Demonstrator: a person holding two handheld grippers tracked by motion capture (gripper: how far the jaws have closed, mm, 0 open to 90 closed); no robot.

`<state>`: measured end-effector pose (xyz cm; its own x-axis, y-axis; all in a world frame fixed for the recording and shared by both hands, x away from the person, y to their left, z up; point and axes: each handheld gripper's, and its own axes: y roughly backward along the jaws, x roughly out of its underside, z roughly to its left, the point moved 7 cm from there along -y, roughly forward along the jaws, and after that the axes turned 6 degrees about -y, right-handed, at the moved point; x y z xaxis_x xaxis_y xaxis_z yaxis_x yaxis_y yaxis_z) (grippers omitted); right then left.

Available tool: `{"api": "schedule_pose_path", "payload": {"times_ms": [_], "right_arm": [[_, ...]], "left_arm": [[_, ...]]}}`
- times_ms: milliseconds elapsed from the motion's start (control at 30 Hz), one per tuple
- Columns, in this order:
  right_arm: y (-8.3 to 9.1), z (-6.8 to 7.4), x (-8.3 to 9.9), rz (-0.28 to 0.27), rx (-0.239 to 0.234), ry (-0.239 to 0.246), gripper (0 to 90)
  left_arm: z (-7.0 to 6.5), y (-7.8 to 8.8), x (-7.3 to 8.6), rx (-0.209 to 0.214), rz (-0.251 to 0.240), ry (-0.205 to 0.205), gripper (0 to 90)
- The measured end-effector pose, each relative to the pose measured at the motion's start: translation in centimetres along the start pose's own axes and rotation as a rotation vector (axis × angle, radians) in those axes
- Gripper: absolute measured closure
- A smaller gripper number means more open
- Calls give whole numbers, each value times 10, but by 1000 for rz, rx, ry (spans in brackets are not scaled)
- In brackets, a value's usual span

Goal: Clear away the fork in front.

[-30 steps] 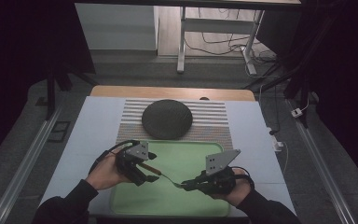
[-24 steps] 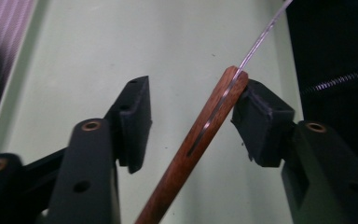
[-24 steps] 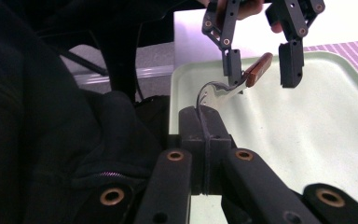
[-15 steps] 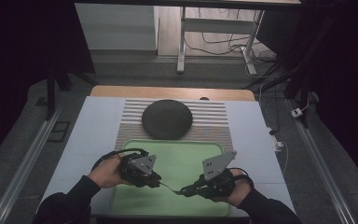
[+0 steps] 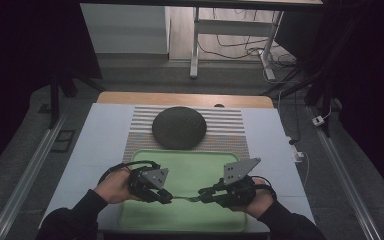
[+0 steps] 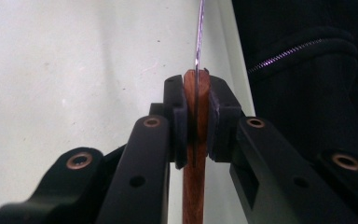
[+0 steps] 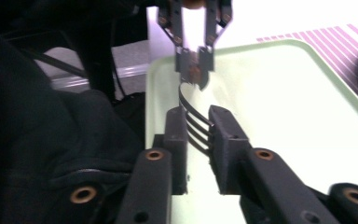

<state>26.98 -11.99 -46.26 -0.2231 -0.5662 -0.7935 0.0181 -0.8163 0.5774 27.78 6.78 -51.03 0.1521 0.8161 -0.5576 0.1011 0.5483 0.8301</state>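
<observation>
— Where's the fork just now?

— Over the near half of the green tray, held off it between both tools. The left tongs are clamped on its wooden handle; the right tongs stand narrow around the tines, the jaws just beside them, though I can't tell whether they grip.

— Much room around?

— The tray's far half is bare, up to its far rim. Beyond that rim a dark round mat sits on the striped placemat, well apart from the tools. The pale worktop is bare out to its left and right edges.

— Any writing?

— None I can read.

— And the room?

— Dim. Grey floor, rails along both sides, a table frame and loose cables past the far edge.
</observation>
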Motion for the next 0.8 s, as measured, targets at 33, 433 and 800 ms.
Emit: {"api": "schedule_pose_path", "payload": {"times_ms": [33, 433, 800], "right_arm": [[0, -1, 0, 5, 14, -5, 742], [14, -19, 9, -9, 228, -93, 505], [25, -24, 25, -50, 363, -196, 314]], "left_arm": [[0, 1, 0, -4, -1, 13, 799], [0, 11, 11, -94, -19, 202, 799], [-3, 11, 31, -174, 46, 353, 798]]}}
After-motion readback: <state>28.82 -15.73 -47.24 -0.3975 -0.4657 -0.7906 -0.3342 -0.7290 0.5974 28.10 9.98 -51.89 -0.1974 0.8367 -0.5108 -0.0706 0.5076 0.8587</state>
